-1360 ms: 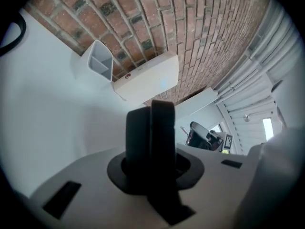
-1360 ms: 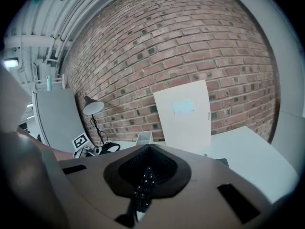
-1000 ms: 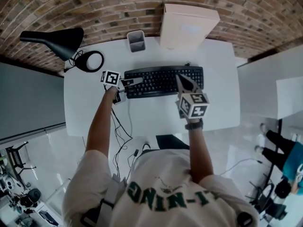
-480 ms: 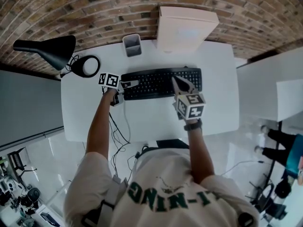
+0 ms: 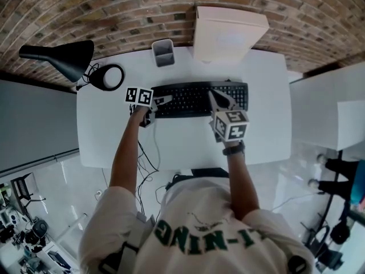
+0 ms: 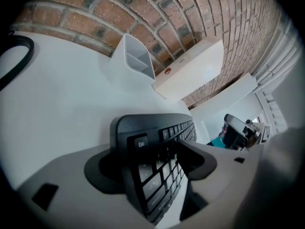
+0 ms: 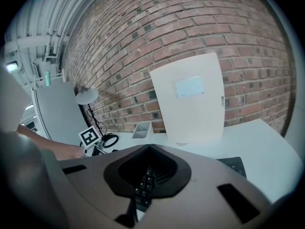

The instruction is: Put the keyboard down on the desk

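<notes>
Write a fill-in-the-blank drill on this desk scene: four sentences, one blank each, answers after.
1. The keyboard lying on the white desk is ___ in colour.
2. The left tool, its jaws opening, has between them the keyboard corner with the key marked ___.
3. The white box stands against a ___ wall.
4. The black lamp is on the person's ___ side of the desk.
Missing words: black; Esc; brick; left.
</notes>
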Demonstrator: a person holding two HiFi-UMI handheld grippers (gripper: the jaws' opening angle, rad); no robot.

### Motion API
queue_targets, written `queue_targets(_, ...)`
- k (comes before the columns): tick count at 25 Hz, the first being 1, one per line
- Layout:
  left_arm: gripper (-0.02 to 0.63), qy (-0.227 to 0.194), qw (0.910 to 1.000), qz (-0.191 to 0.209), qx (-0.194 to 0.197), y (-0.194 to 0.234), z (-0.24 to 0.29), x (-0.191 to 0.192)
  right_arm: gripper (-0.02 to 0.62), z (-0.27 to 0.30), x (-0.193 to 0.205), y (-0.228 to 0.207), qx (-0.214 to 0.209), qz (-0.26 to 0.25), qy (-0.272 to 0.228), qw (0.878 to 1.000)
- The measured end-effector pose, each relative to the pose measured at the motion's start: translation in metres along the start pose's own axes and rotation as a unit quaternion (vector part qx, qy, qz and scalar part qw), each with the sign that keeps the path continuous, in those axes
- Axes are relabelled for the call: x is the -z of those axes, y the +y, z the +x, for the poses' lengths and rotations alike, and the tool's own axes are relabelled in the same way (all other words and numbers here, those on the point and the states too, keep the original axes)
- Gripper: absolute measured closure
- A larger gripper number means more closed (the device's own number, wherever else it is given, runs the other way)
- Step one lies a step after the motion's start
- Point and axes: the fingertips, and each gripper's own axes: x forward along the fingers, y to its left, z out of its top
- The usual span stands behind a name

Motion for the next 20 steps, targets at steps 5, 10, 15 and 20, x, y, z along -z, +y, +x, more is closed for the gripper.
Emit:
queue_targets(5,0.268,-0.004,0.9983,0.024,-0.052,0.006,-0.004,-0.002,0.594,0.004,0.005,0.003,-0.005,0.007,0.001,1.0)
queue_targets(10,0.238,-0.024,0.9912,0.041,-0.123,0.018,-0.01,-0.006,0.594,0.004,0.009,0.004,-0.001,0.014,0.003,1.0)
queue_targets(15,0.206,-0.053,0.9757,0.066,-0.202,0.028,-0.016,-0.009,0.594,0.003,0.012,-0.001,0.01,0.022,0.0,1.0)
queue_targets(20,0.199,-0.117,0.9587,0.091,-0.243,0.023,-0.035,-0.017,0.594,-0.001,0.017,-0.003,0.023,0.034,-0.006,0.999)
